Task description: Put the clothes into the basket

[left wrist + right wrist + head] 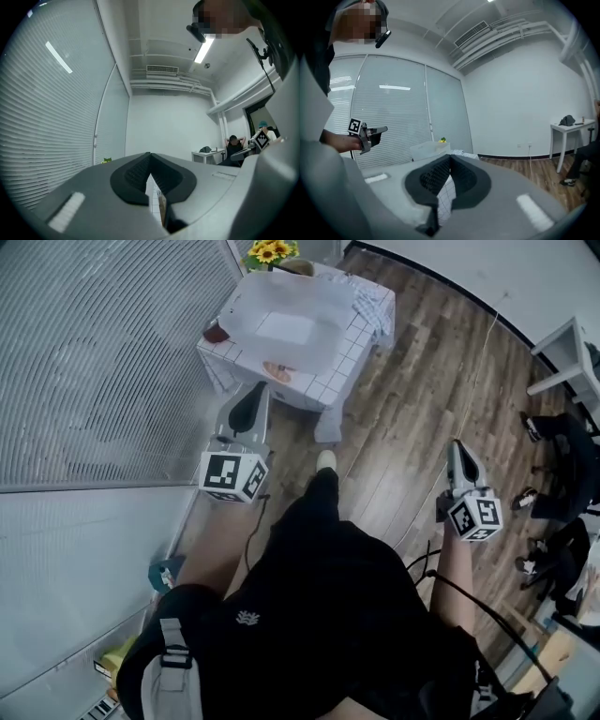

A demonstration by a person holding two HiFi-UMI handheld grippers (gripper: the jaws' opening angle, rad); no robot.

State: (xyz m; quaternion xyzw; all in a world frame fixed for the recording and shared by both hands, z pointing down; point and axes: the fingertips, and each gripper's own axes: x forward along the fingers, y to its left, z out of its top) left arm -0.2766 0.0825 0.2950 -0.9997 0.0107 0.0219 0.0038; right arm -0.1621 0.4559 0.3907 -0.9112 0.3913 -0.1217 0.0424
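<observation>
A translucent white basket (281, 320) stands on a white tiled table (342, 362) ahead of me in the head view. A blue-and-white checked cloth (373, 304) lies on the table's far right corner, beside the basket. My left gripper (246, 407) is held level near the table's front edge, jaws shut and empty (150, 157). My right gripper (457, 448) hangs over the wooden floor, well short of the table, also shut with nothing in it (450, 157). The right gripper view shows the basket (429, 149) and the cloth (461, 153) beyond the jaws.
Sunflowers (270, 251) stand behind the basket. A dark red item (217, 333) and an orange one (278, 371) lie on the table. A blind-covered glass wall (94, 362) runs along the left. A white desk (567, 348) and a seated person (562, 474) are at right.
</observation>
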